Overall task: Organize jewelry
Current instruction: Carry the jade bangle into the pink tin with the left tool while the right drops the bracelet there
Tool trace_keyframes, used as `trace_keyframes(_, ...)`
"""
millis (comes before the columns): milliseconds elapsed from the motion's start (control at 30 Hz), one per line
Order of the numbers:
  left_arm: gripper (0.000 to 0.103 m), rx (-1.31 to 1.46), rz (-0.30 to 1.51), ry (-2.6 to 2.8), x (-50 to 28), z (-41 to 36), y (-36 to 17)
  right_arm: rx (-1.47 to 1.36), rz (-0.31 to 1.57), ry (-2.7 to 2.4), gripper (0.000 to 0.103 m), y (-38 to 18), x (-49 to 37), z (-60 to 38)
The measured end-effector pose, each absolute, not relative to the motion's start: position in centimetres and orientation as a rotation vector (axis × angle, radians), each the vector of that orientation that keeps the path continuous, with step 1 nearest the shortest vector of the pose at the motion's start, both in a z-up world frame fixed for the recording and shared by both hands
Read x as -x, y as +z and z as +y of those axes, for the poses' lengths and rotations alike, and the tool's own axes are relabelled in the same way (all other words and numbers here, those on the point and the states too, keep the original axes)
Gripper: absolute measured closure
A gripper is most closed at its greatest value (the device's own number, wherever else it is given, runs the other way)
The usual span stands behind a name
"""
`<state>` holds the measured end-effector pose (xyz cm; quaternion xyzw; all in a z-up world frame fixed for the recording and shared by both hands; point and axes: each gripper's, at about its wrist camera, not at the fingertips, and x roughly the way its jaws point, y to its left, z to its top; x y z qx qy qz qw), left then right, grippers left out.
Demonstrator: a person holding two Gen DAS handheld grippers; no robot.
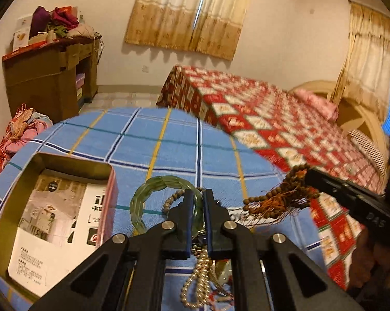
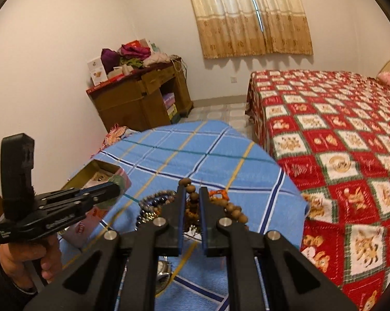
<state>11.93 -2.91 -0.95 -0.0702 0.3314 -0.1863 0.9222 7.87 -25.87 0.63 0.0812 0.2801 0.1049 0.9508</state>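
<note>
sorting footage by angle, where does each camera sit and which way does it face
Left wrist: on the left gripper, facing along its fingers over the blue cloth toward the bed; shut on the green bangle; right gripper with beads at right.
Right wrist: on the right gripper, same heading; shut on the beads; left gripper and a hand at left.
Shared: cloth, tin, bed, curtain, desk.

Home bedroom: quilted bed (image 2: 337,134), curtained window (image 2: 252,15), cluttered wooden desk (image 2: 140,96).
</note>
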Motion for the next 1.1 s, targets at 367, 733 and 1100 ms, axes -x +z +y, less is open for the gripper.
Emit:
trace_keyframes(367,0.097,0.138,0.557,-0.320,-8.9,-0.1,3.0,-0.138,0.525,0.266,0.091,2.6,-7.6,-24.2)
trace_keyframes(733,0.097,0.171,0.569,-0.237,-9.1,3.7,1.6,-0.111,0.534,0.359,0.091,2.7,-9.5,-20.3)
trace_keyframes(1100,0.097,0.166,0.572,-0.185,-9.2,6.4,1.2,-0.070,0.538,0.456,0.091,3.4,-12.4,-14.9)
